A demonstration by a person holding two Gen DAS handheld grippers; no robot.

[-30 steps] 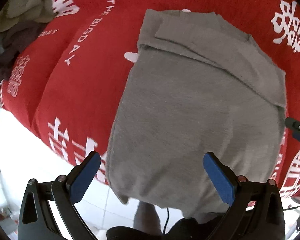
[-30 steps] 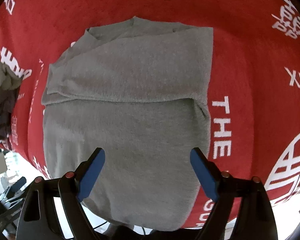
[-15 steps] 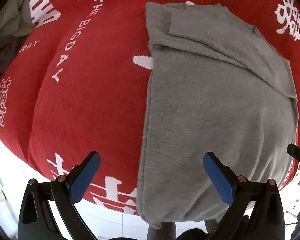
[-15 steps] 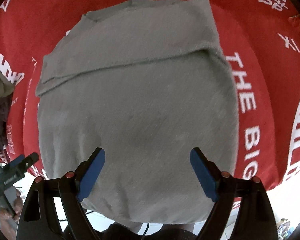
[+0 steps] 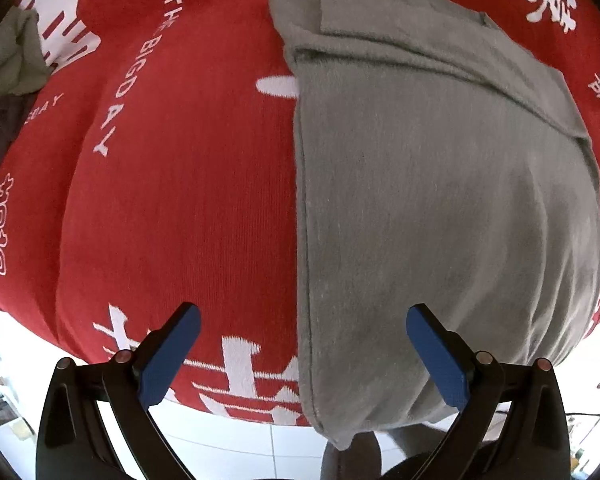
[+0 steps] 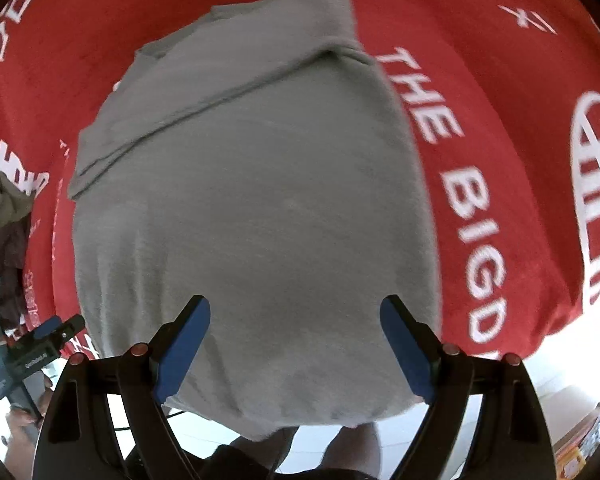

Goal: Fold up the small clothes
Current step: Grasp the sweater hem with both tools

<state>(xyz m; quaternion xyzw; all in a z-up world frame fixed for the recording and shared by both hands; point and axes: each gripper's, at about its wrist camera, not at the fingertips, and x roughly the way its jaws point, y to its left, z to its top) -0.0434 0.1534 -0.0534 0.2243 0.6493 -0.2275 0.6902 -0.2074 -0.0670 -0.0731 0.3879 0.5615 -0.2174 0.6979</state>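
Closest to the table edge, both tools hang over the near hem of the grey garment point(image 6: 252, 220), jaws apart, nothing between the pads. Left gripper point(image 5: 300, 356) straddles the garment's left edge; right gripper point(image 6: 296, 350) sits over its near middle. Garment lies flat on the red printed cloth point(image 5: 172, 200), sleeves already turned in, hem drooping over the edge. Step, by my reading: reaching to pinch the hem. Next needs both to clamp it, then carry it toward the collar. Farther left, a heap of other clothes point(image 5: 8, 68)

Garment point(image 6: 252, 208) on blanket point(image 6: 520, 128), clothes pile point(image 5: 8, 80) at blanket's left edge
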